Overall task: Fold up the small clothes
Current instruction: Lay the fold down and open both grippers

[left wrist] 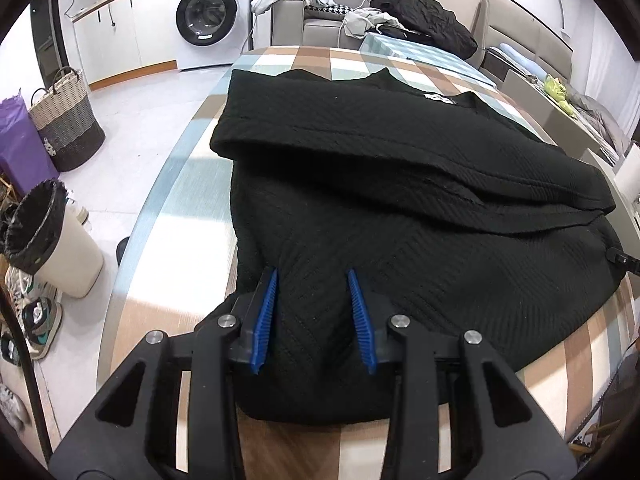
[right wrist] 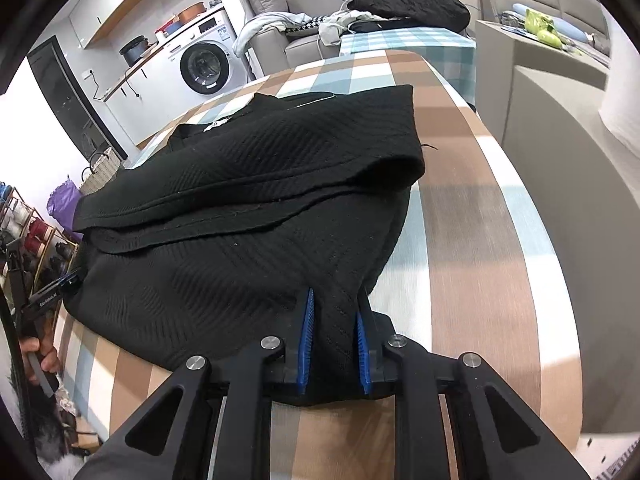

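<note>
A black textured knit garment (left wrist: 360, 184) lies on the checked tablecloth (left wrist: 192, 248), with its far part folded over toward me in a thick band. My left gripper (left wrist: 313, 280) sits at the garment's near left corner, its blue pads (left wrist: 267, 312) apart with a hump of fabric between them. My right gripper (right wrist: 334, 300) is at the near right corner of the same garment (right wrist: 248, 208); its pads (right wrist: 307, 336) stand closer together around a ridge of cloth. The left gripper also shows in the right wrist view (right wrist: 68, 280) at the garment's left edge.
The checked table (right wrist: 472, 240) runs away from me. Beside it on the floor are a lined bin (left wrist: 52, 236), a woven basket (left wrist: 66, 120) and a purple bag (left wrist: 20, 140). A washing machine (left wrist: 212, 12) and a sofa with clothes (left wrist: 420, 16) stand behind.
</note>
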### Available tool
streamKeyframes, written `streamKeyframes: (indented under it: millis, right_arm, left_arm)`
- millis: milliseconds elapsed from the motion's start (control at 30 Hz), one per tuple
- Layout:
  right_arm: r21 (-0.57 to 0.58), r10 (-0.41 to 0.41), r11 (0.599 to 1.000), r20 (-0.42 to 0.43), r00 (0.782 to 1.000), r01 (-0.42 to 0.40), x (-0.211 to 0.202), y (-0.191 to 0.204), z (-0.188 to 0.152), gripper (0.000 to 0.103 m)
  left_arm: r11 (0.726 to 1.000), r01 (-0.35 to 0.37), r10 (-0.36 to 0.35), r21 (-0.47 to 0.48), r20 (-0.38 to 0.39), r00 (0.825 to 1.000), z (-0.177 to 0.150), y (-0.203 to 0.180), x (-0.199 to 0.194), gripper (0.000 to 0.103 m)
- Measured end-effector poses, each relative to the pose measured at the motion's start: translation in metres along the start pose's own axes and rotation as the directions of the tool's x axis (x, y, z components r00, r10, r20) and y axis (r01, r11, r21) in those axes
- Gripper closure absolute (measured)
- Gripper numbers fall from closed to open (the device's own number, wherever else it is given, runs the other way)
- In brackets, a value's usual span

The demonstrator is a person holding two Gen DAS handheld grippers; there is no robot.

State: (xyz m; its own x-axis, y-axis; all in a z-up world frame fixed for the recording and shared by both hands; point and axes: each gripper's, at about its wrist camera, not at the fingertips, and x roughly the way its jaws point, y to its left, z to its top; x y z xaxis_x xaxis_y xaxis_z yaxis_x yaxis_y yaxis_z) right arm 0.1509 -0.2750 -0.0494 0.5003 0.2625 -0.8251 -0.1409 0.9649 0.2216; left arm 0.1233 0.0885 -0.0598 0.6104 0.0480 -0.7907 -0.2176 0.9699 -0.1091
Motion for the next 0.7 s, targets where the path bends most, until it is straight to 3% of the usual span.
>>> streamKeyframes:
  millis: [100,233,333,400,533,700]
  right_arm:
    - [0.014,-0.003,1.0,-0.014,1.0,0.003,-0.007,0.002,-0.011,0.084]
    - [0.032,-0.03,0.999,-0.007,1.0,0.031,-0.01,0.004,-0.009,0.063]
    - [0.064,-0.029,0.998,0.053,0.998,0.026,-0.022,0.0,0.0,0.057]
    - [0.093,-0.012,0.996,0.087,0.996,0.004,-0.031,-0.003,0.008,0.054]
    - [0.153,0.076,0.984,0.101,0.992,-0.091,-0.032,-0.003,0.018,0.054]
    - [0.234,0.17,0.955,0.072,0.983,-0.182,-0.011,-0.004,0.012,0.05]
  left_arm:
    - [1.0,-0.01,0.01,0.007,-0.001,1.0,-0.012,-0.001,-0.011,0.065]
    - [0.999,0.005,-0.005,-0.038,-0.005,1.0,-0.016,0.008,-0.021,0.057]
    - [0.995,0.048,-0.046,-0.093,0.018,0.999,-0.008,0.021,-0.031,0.054]
    - [0.988,0.071,-0.063,-0.137,0.063,0.996,0.002,0.03,-0.037,0.037]
    - [0.965,0.144,-0.125,-0.218,0.101,0.987,0.015,0.045,-0.036,0.036]
    - [0.937,0.175,-0.151,-0.302,0.101,0.983,0.027,0.061,-0.025,0.036]
